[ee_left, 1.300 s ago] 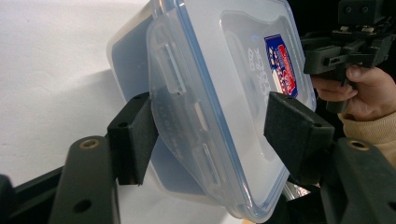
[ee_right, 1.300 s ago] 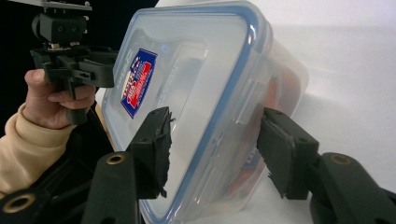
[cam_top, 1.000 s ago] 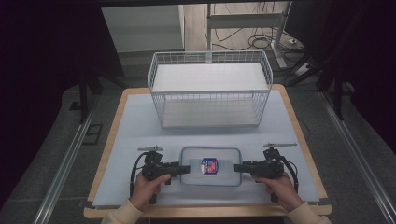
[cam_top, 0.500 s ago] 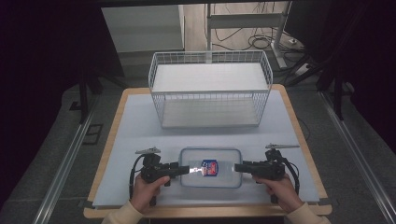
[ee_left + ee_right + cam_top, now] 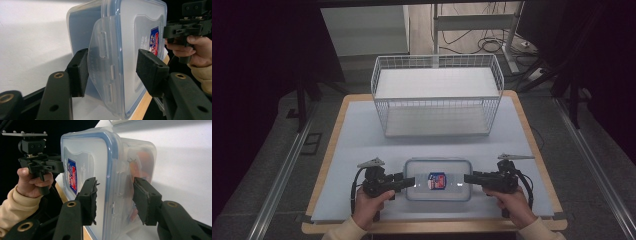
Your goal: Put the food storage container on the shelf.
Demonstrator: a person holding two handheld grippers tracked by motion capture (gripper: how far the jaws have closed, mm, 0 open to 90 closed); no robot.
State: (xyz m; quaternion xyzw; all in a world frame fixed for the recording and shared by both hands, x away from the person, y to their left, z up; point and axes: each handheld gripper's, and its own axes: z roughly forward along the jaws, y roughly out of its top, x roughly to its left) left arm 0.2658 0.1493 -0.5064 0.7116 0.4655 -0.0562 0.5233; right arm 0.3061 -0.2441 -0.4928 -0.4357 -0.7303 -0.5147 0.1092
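A: What is shown on the counter [image 5: 362, 130], and where is the container?

B: A clear plastic container [image 5: 438, 180] with a blue-rimmed snap lid is seen lying flat near the front edge of the counter, midway between two hands. A white wire basket [image 5: 437, 95] stands well behind it, toward the far edge.

A: How are the two tools placed?

B: The left hand-held gripper [image 5: 408, 182] is brought in against the container's left end, and the right hand-held gripper [image 5: 468, 179] against its right end. In the left gripper view the jaws of the left hand-held gripper [image 5: 112, 71] are seen spread, one on each side of the side latch [image 5: 101, 65], with gaps left on both sides. In the right gripper view the right hand-held gripper [image 5: 115, 200] is likewise parted around the opposite rim, nothing yet being clamped.

A: What has changed over the last second?

B: Very little has been altered. The container has been left where it was, and the basket is unmoved. The left tool has been edged slightly inward, so that its jaws are now set around the latch; a bright glint is seen there in the high view.

A: What does that mean for the work?

B: It is judged that both ends are being lined up for a two-sided grasp or an unlatching. The jaws would need to be closed before anything could be lifted.
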